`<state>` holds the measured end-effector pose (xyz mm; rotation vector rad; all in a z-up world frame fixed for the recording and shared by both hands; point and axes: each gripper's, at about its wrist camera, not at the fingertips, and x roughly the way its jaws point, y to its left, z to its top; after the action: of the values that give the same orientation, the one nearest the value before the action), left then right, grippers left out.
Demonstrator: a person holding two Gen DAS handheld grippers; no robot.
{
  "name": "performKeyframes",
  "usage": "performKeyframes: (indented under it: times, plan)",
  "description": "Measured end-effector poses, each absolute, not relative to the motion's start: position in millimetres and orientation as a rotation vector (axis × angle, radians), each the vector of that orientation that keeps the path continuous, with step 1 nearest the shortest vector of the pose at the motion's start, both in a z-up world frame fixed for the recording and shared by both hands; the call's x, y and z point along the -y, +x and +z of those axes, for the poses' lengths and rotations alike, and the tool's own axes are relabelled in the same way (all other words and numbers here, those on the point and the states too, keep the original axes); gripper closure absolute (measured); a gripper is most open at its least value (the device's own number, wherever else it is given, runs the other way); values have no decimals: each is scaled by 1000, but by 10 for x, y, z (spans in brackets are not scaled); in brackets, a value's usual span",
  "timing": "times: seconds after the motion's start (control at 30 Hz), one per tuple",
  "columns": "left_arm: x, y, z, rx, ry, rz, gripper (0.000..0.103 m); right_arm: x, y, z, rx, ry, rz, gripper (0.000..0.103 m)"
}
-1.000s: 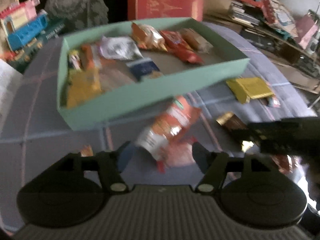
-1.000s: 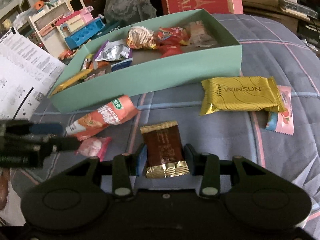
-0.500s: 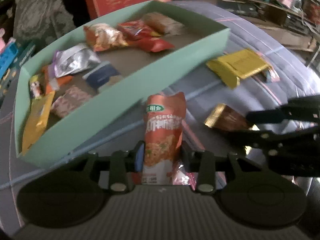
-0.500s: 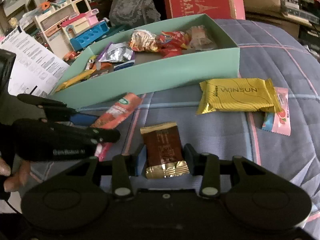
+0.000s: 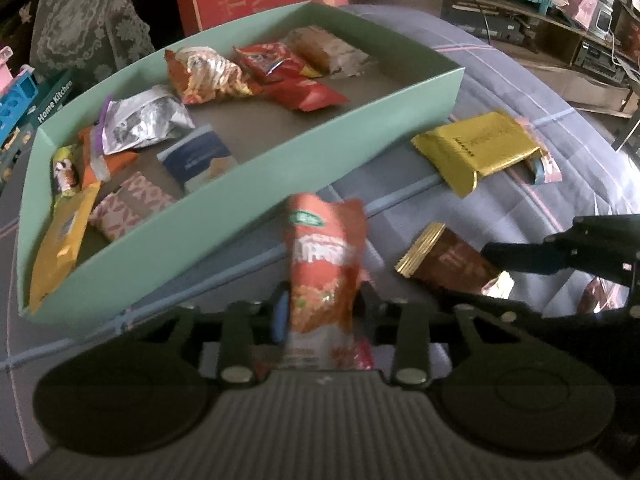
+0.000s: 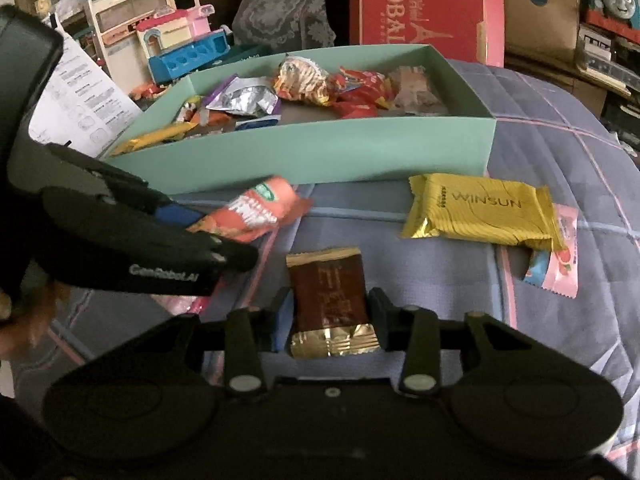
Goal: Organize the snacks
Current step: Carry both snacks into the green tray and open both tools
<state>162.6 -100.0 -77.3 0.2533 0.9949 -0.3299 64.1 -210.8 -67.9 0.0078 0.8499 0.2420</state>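
My left gripper [image 5: 322, 312] is shut on an orange snack pouch [image 5: 324, 264] and holds it just in front of the mint-green box [image 5: 248, 216], which holds several snacks. The pouch also shows in the right wrist view [image 6: 256, 212]. My right gripper [image 6: 330, 316] is shut on a brown chocolate bar with gold ends [image 6: 330, 296], which lies on the blue checked cloth. That bar also shows in the left wrist view [image 5: 448, 260]. A yellow WINSUN packet [image 6: 484, 212] and a pink candy wrapper [image 6: 562, 256] lie to the right of the box [image 6: 320, 152].
A red box [image 6: 424, 4] stands behind the green box. Toys [image 6: 176, 40] and a printed sheet [image 6: 84, 96] are at the left. A small pink wrapper [image 6: 188, 302] lies on the cloth under the left gripper.
My left gripper closed on the orange pouch and lifted it off the cloth toward the green box. My right gripper stayed shut on the brown bar.
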Motion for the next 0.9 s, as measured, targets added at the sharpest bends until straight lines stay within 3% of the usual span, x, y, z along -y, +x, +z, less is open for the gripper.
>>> performKeyframes:
  times: [0.43, 0.9]
  plan:
    - [880, 1461, -240, -901, 131, -325, 73, 2584, 691, -318, -809, 283, 208, 65]
    - [771, 2370, 190, -818, 48, -202, 71, 2653, 1572, 161, -714, 370, 199, 65]
